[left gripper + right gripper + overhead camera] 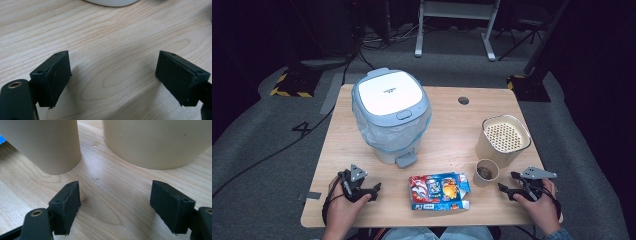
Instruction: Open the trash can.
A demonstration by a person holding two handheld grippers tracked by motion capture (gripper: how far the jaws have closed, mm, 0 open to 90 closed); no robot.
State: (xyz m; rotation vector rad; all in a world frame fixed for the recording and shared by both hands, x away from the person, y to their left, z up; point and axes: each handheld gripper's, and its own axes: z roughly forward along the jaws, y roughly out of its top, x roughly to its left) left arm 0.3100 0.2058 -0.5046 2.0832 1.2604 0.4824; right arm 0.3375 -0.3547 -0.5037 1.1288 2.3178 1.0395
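A white lidded bin (390, 112) lined with a clear bag stands at the table's back left. A flattened colourful snack box (438, 191) lies near the front edge in the middle. A small beige cup (486, 172) with brown dregs stands to its right, beside a larger beige container (503, 139) with a perforated insert. My left gripper (374, 189) rests open on the table at front left, with nothing between its pads (56, 75). My right gripper (507, 184) rests open at front right, its jaws pointing at the small cup (47, 145) and the large container (160, 142).
The wooden table (447, 130) has a round cable hole (463, 100) at the back. Beyond it lie grey carpet, cables and white desk legs (454, 30). Bare wood lies between the bin and the beige container.
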